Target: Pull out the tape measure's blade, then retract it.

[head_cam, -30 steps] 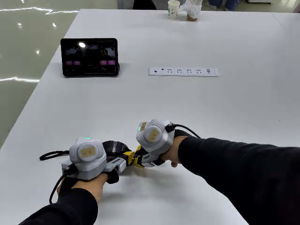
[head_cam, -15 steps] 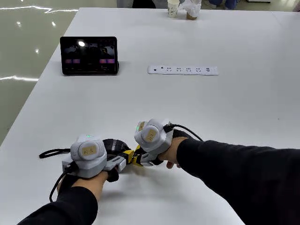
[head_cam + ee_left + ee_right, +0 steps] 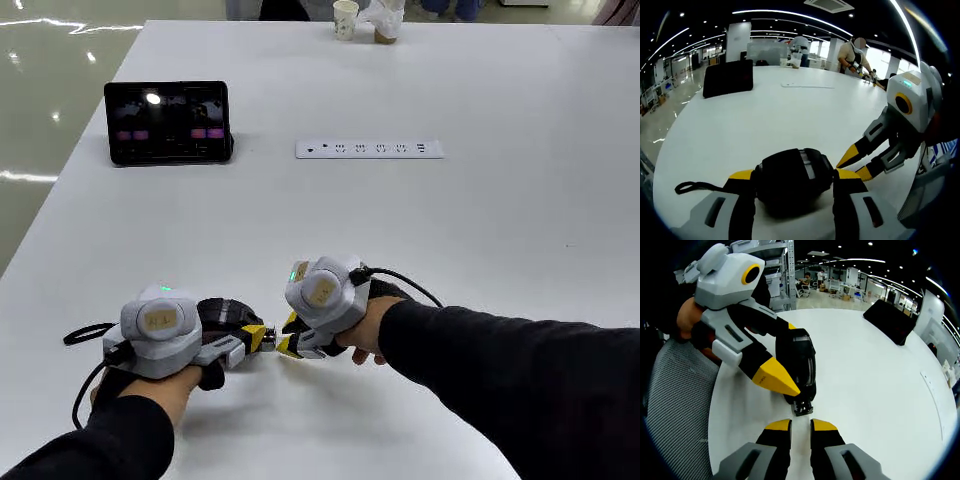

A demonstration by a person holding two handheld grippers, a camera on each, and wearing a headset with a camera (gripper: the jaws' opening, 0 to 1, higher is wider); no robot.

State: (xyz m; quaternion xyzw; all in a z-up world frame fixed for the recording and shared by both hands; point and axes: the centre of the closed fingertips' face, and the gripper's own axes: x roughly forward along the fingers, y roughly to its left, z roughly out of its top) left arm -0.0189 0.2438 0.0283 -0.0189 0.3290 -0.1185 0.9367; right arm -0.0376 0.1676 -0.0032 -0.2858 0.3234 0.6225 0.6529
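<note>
A black tape measure point(image 3: 222, 315) lies near the table's front edge, and my left gripper point(image 3: 245, 325) is shut on its case. The left gripper view has the case point(image 3: 792, 180) squeezed between my yellow-tipped jaws. Its black wrist strap point(image 3: 85, 332) trails off to the left. My right gripper point(image 3: 288, 340) faces the case from the right. In the right gripper view my right gripper point(image 3: 801, 425) stands open by a narrow gap, and the blade's hook point(image 3: 803, 411) sits just ahead of the tips, at the case's mouth point(image 3: 802, 365). No blade shows drawn out.
A dark tablet point(image 3: 168, 122) stands at the back left and a white power strip point(image 3: 368, 149) lies in the middle. A paper cup point(image 3: 346, 18) and a crumpled bag point(image 3: 385, 20) sit at the far edge. A mesh chair point(image 3: 680, 405) is beside the table.
The two grippers, which overlapped at their tips, now stand a little apart. The left gripper and tape measure have shifted left. The head camera has also moved.
</note>
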